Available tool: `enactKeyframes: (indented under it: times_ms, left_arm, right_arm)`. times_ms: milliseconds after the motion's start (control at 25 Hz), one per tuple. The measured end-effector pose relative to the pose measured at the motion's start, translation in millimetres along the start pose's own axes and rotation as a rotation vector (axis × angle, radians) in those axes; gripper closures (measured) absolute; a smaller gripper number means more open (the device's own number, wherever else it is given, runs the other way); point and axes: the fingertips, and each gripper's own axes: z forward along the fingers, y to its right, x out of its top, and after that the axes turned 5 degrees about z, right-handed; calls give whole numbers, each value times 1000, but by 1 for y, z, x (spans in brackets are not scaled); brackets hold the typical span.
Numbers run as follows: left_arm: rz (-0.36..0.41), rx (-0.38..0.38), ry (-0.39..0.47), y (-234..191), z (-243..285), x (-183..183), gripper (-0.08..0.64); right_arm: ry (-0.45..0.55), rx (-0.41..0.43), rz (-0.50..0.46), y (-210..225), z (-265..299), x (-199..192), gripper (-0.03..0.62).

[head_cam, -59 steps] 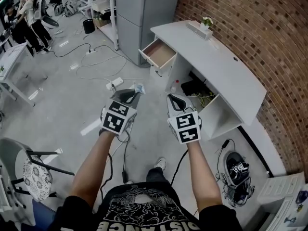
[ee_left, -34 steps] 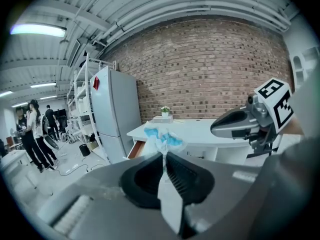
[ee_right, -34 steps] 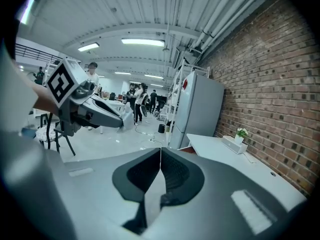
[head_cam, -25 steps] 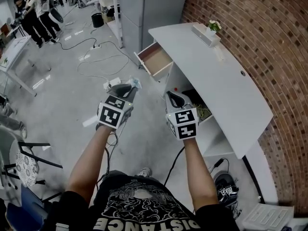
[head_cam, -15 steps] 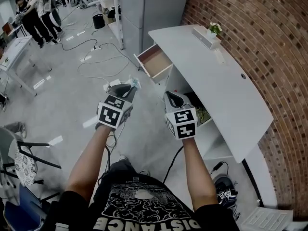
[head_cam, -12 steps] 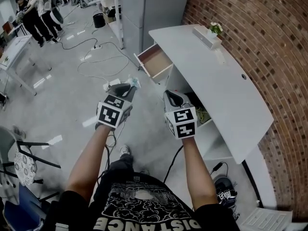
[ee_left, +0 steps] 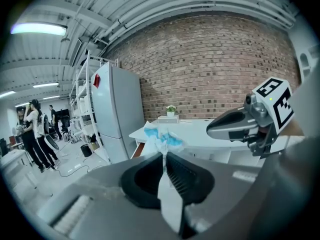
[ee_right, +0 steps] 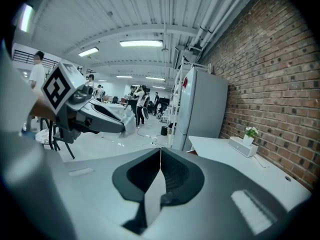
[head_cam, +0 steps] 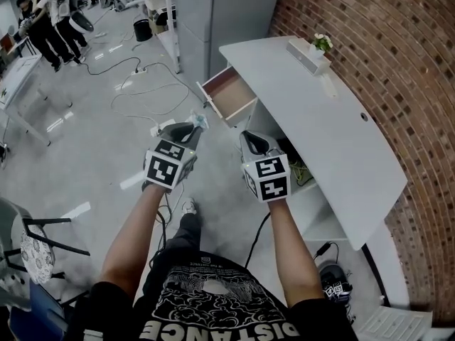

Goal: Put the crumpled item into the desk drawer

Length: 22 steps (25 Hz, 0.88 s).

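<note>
A crumpled white and blue item (ee_left: pixel 161 137) sticks out of my left gripper (ee_left: pixel 164 156), whose jaws are shut on it; in the head view the item (head_cam: pixel 200 121) shows at that gripper's (head_cam: pixel 193 128) tip, above the floor. My right gripper (head_cam: pixel 247 138) is held beside it, shut with nothing between its jaws (ee_right: pixel 160 151). The white desk (head_cam: pixel 320 112) stands ahead on the right against the brick wall. Its drawer (head_cam: pixel 229 95) is pulled open at the desk's near-left end, and its wooden inside looks empty.
A grey fridge (head_cam: pixel 213 20) stands behind the drawer. Cables (head_cam: pixel 146 91) and a power strip (head_cam: pixel 165 127) lie on the floor to the left. A small plant (head_cam: pixel 321 42) and a white box (head_cam: pixel 306 54) sit on the desk's far end. People (head_cam: pixel 50 20) stand far left. A chair (head_cam: pixel 35 247) is at lower left.
The view has moved forward toward the desk, and the open drawer now lies closer to both grippers. The left gripper still holds the crumpled item; both grippers keep their pose.
</note>
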Motion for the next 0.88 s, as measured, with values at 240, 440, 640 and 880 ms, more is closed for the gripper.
enactKeyframes:
  times_ms: [240,440,640,880]
  left_arm:
    - [-5,-8,-2,-35,29,9,532]
    - [-15,-32,-3,-64,54,15,532]
    - [-18,-65,-8,-95,83,24,532]
    - [-20,-104,-1,-131,118,31,532]
  right_arm:
    - [-16,-1,7,13,41,12,588]
    - [-42,-14,10,26,76,23,588]
    - [-64,-40,15,45,111,36,588]
    - [-96,-88,32,63,146,47,588]
